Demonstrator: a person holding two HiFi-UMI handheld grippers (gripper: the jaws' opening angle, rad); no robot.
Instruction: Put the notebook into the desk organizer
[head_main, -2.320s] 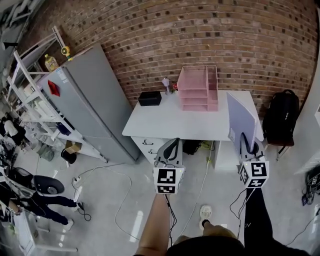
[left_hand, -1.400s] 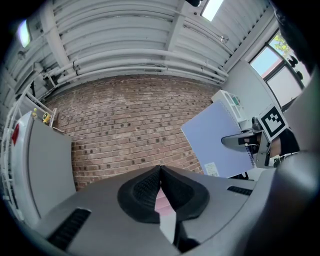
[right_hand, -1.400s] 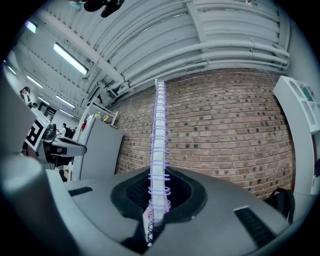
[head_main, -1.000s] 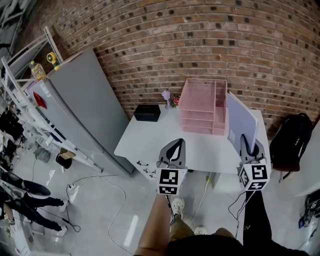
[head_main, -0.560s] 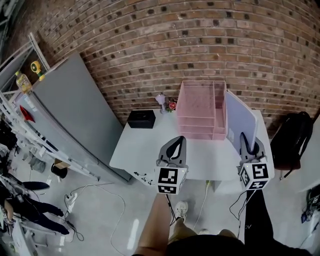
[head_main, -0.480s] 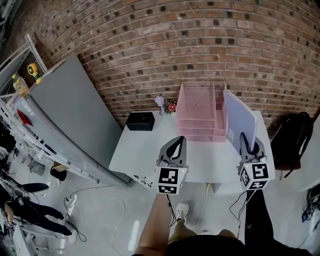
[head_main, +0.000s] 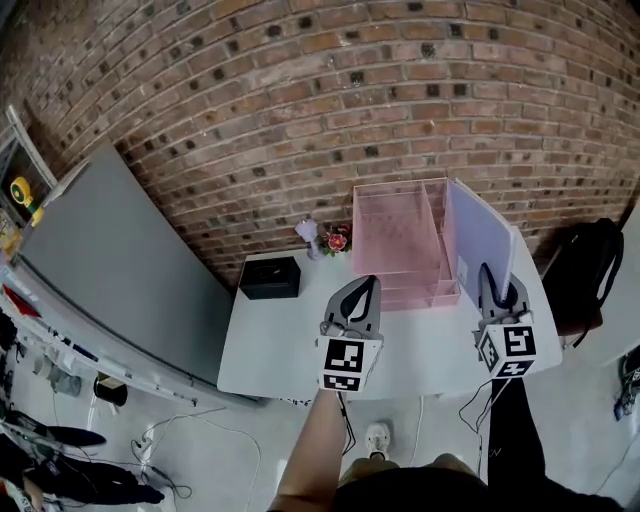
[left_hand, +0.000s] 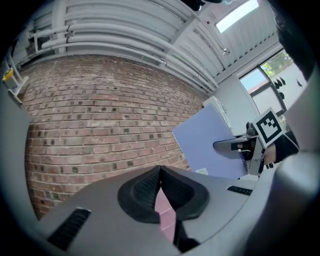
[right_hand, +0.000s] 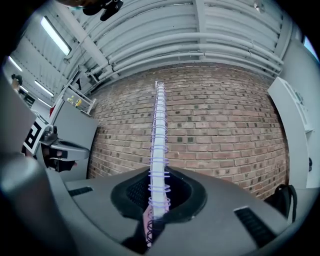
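Observation:
A pink wire-mesh desk organizer stands at the back of the white desk, against the brick wall. My right gripper is shut on the lower edge of a lavender spiral notebook, holding it upright just right of the organizer. In the right gripper view the notebook's spiral spine rises straight up from between the jaws. My left gripper hovers over the desk in front of the organizer, shut with nothing in it. The left gripper view shows its tips meeting, with the notebook off to the right.
A black box and a small flower ornament sit at the desk's back left. A grey cabinet stands to the left of the desk. A black backpack rests to its right. The brick wall runs behind.
Both grippers have come forward to the desk, which now lies under them. The notebook has stayed upright in the right gripper and now stands close beside the organizer.

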